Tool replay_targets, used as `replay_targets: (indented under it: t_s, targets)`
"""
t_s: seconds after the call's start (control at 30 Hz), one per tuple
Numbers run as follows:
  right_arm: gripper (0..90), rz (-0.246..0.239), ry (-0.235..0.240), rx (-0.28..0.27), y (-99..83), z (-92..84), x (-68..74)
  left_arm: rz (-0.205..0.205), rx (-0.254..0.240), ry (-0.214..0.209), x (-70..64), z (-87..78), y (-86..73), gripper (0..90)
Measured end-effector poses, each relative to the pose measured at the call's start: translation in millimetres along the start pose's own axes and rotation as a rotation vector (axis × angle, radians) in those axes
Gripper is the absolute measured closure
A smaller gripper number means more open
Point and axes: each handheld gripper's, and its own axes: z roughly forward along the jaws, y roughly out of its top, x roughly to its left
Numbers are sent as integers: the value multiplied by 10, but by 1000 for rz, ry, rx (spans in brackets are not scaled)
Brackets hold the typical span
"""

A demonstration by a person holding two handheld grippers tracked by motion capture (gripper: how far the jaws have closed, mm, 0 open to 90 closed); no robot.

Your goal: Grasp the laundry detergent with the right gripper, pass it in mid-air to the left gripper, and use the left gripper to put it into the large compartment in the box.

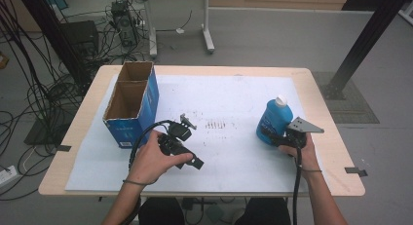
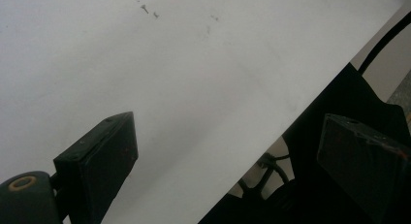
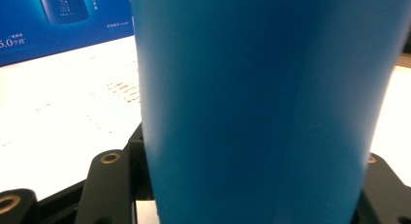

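1. The bottle [image 1: 272, 121] is blue with a white cap and stands upright on the white sheet [image 1: 234, 157] at the right side of the table [image 1: 325, 103].
2. The right tongs [image 1: 271, 137] are closed on the bottle low on its body; in the right gripper view the blue wall [image 3: 257, 107] sits between the two black jaws.
3. The left tongs [image 1: 192, 161] lie low over the sheet near the table's front edge, well apart from the bottle. In the left gripper view the jaws stand wide with nothing between them.
4. The box [image 1: 130, 105] is open-topped cardboard with two compartments and blue sides, at the table's left rear.
5. Writing: in the right gripper view the box side [image 3: 58, 20] shows a printed blue bottle and pale lettering. Only "5.0" followed by two characters can be made out; the rest is too small to read. The bottle's own label is unreadable in the high view.
6. The high view gives the whole layout: both hands, the cables and the grey plate [image 1: 306, 124] on the right tongs.
7. The left gripper view adds the sheet's bare surface [image 2: 184, 78] with a few dark specks and its edge running diagonally.
8. The high view also shows a patch of dark marks [image 1: 218, 123] on the sheet between the two hands.
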Motion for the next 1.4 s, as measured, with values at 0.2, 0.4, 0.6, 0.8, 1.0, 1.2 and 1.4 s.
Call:
replay_targets:
  t_s: [0.2,0.4,0.6,0.8,1.0,1.2,1.4]
  targets:
    - [410,0,0,2,6,0,1,0,-1,-1,3,0,-9,80]
    - [410,1,0,2,7,0,1,0,-2,-5,16,0,-9,81]
    - [411,0,1,2,5,0,0,-2,-4,-8,19,5,-20,81]
    - [411,-1,0,1,2,0,1,-3,-2,-8,18,9,-19,77]
    - [412,-5,2,-2,-3,-1,-3,1,-3,-6,6,2,-13,76]
    - [415,-9,3,-1,0,-2,-5,5,-2,-1,-7,-13,4,78]
    - [418,-15,9,-4,-5,-1,-23,8,-4,3,-8,-33,15,79]
